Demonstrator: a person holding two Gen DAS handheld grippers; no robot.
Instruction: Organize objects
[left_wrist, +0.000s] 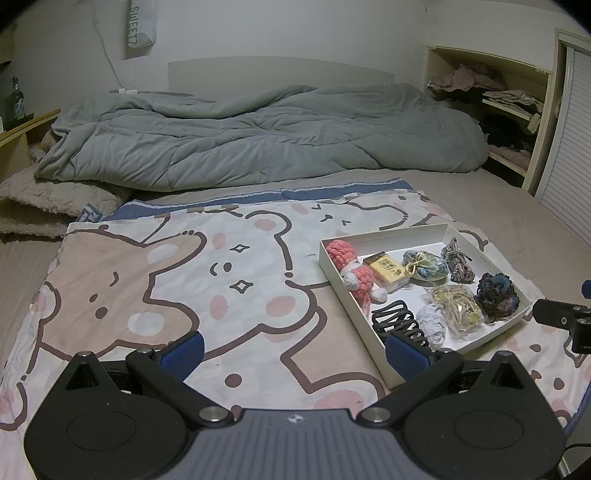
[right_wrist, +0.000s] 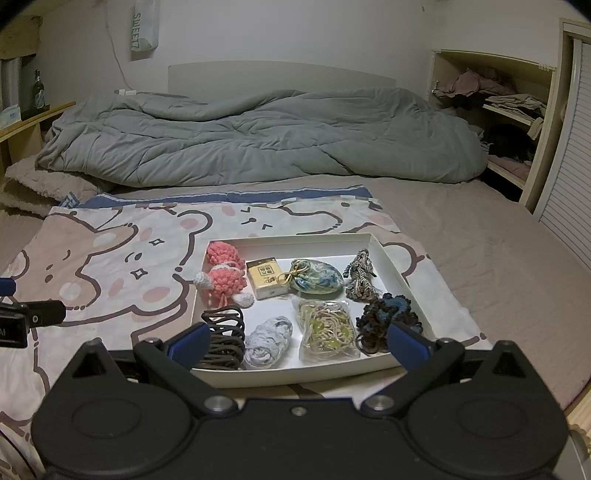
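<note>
We hold two grippers over a bed spread with a cartoon bear sheet (left_wrist: 229, 266). Our left gripper (left_wrist: 293, 350) is spread wide, its blue pads holding nothing, with only the sheet between them. A white tray (right_wrist: 373, 238) lies ahead of it to the right, its near corner just beside the right pad. Our right gripper (right_wrist: 297, 341) is likewise wide open and empty, hovering at the tray's near edge. Ahead between its fingers lie a pink knitted doll (right_wrist: 223, 277), a yellow box (right_wrist: 265, 282), a black hair clip (right_wrist: 223, 339), a bag of hair ties (right_wrist: 327, 328) and a dark scrunchie (right_wrist: 388, 317).
</note>
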